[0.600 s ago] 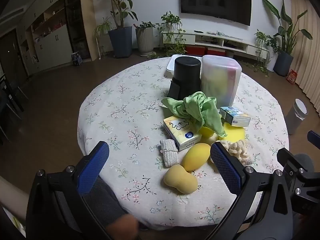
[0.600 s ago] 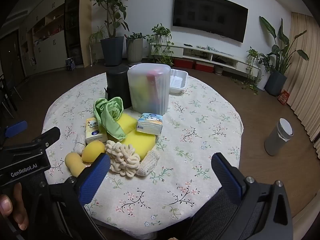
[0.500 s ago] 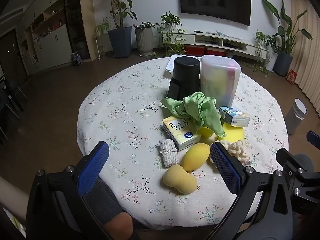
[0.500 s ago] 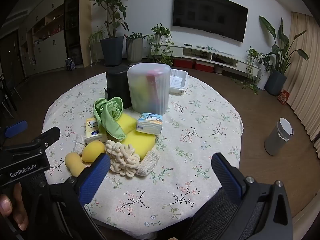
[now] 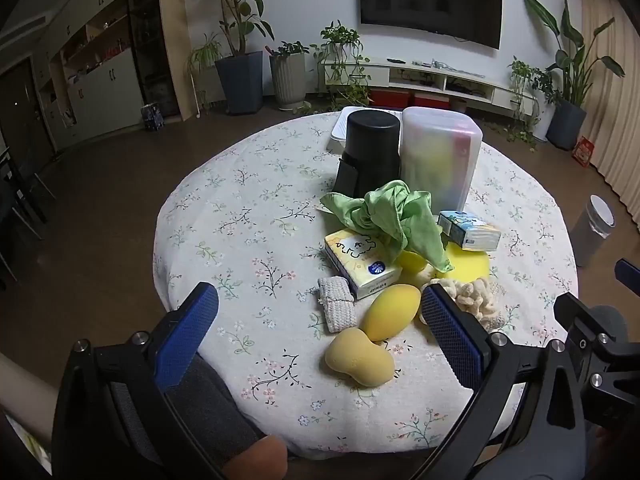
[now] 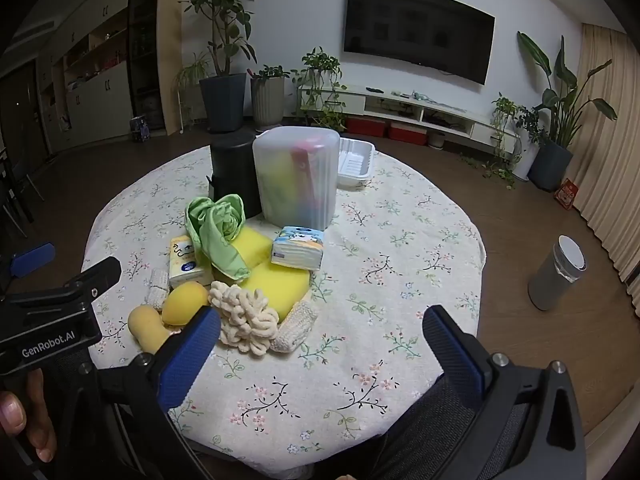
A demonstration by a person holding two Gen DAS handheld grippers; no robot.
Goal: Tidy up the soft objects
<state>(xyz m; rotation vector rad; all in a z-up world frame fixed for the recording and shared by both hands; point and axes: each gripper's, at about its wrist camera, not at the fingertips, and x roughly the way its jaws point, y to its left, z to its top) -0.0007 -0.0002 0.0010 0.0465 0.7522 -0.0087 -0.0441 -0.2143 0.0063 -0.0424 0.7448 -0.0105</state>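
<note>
A pile of soft things lies on the round floral table (image 5: 240,216): a green cloth (image 5: 384,212) (image 6: 218,228), two yellow makeup sponges (image 5: 392,312) (image 5: 358,356), a small knitted pad (image 5: 338,310), a cream chenille scrubber (image 6: 244,320), yellow flat sponges (image 6: 276,284), and two tissue packs (image 5: 362,264) (image 6: 298,248). My left gripper (image 5: 320,332) is open and empty above the near table edge, just short of the sponges. My right gripper (image 6: 320,344) is open and empty above the near right part of the table.
A black cylinder (image 5: 370,152) and a translucent lidded container (image 6: 298,176) stand behind the pile, with a white tray (image 6: 356,162) behind them. A grey bin (image 6: 558,276) stands on the floor to the right. Plants and a TV cabinet line the far wall.
</note>
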